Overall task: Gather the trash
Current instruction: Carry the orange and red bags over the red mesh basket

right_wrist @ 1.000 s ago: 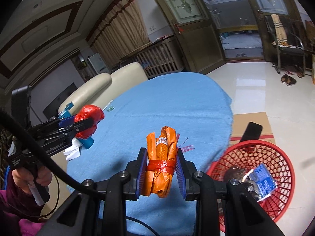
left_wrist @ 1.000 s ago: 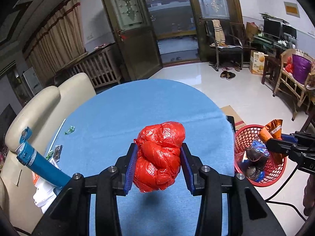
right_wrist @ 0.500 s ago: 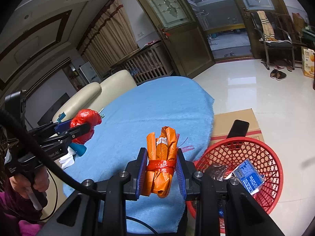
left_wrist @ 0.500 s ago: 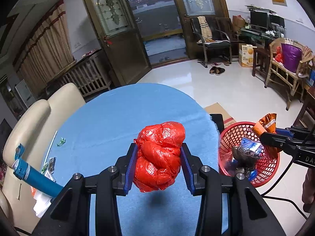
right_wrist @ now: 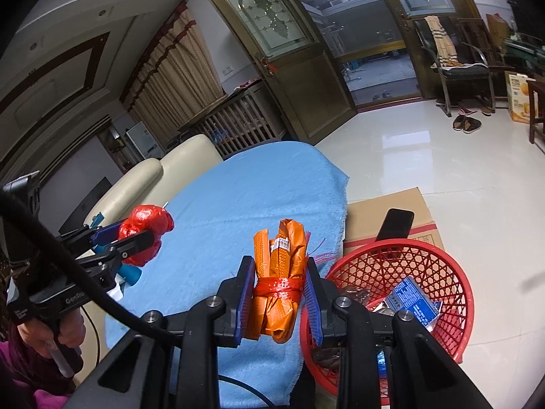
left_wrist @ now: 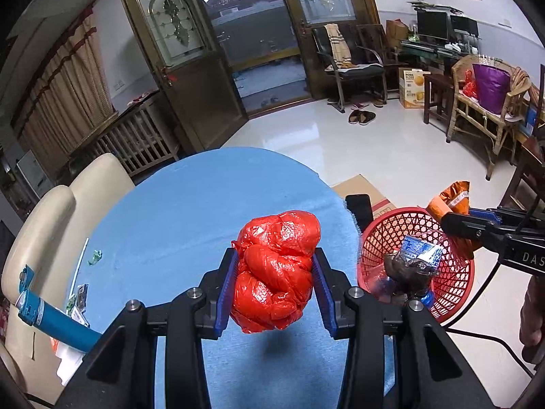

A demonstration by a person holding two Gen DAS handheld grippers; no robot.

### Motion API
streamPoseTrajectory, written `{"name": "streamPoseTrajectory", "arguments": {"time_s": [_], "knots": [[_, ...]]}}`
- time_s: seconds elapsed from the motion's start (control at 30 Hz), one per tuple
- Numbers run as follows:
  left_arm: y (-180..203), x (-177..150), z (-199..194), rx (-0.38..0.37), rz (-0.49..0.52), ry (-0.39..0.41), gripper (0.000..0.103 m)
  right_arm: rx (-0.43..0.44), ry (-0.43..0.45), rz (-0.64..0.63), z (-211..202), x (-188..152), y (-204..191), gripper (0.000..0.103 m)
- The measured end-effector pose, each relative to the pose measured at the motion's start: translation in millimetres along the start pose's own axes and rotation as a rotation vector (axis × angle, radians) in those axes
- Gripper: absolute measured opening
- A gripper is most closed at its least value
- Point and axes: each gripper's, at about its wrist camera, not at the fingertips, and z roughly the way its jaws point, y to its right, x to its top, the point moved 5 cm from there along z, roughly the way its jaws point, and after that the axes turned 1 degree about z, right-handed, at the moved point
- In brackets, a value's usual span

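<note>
Between the ribbed blue pads of the left gripper sits a crumpled, glossy red plastic bag, clamped tight above the fuzzy blue cloth, beside the red mesh basket. Nearer that basket's rim, the right gripper pinches a folded orange wrapper banded with red plastic. Inside the basket lie a blue packet and dark crumpled scraps

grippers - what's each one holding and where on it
Left gripper clamps the crumpled red plastic bag across its middle; right gripper clamps the orange wrapper bundle at its red tie.
</note>
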Motion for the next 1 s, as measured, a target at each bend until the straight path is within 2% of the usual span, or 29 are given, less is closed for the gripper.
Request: {"name": "streamPoseTrajectory", "arguments": {"time_s": [1.0], "knots": [[27, 5, 24, -0.061, 0.044, -0.040, 0.045, -0.044, -0.003, 0.051, -3, 0, 19, 0.031]]}}
